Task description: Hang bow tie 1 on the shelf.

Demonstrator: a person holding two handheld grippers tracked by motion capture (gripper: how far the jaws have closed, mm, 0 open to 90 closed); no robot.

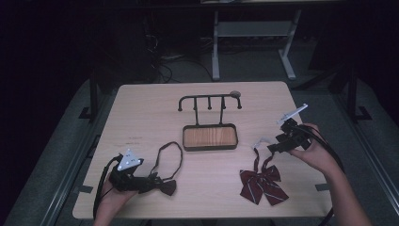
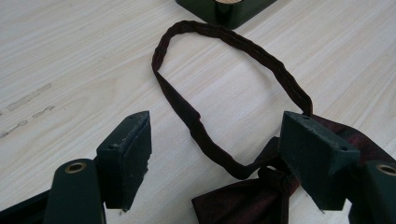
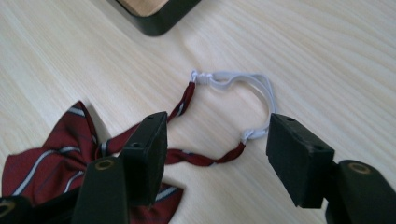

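Note:
A dark maroon bow tie (image 1: pixel 164 187) (image 2: pixel 243 200) lies near the table's front left, its neck loop (image 1: pixel 170 155) (image 2: pixel 224 88) stretched toward the stand. My left gripper (image 1: pixel 147 181) (image 2: pixel 217 156) is open just over the loop's near end, one jaw on each side of it. A red striped bow tie (image 1: pixel 261 183) (image 3: pixel 51 158) lies at the front right, with a white elastic band (image 3: pixel 243 86) (image 1: pixel 261 141) joining its straps. My right gripper (image 1: pixel 276 142) (image 3: pixel 217 151) hovers open above those straps, next to the elastic.
A black hook stand (image 1: pixel 210 100) rises from a wood-floored black tray (image 1: pixel 210 136) in the table's middle; its corner shows in both gripper views (image 2: pixel 224 9) (image 3: pixel 154 14). Bare light wood lies around it. A white desk frame (image 1: pixel 254 33) stands beyond the table.

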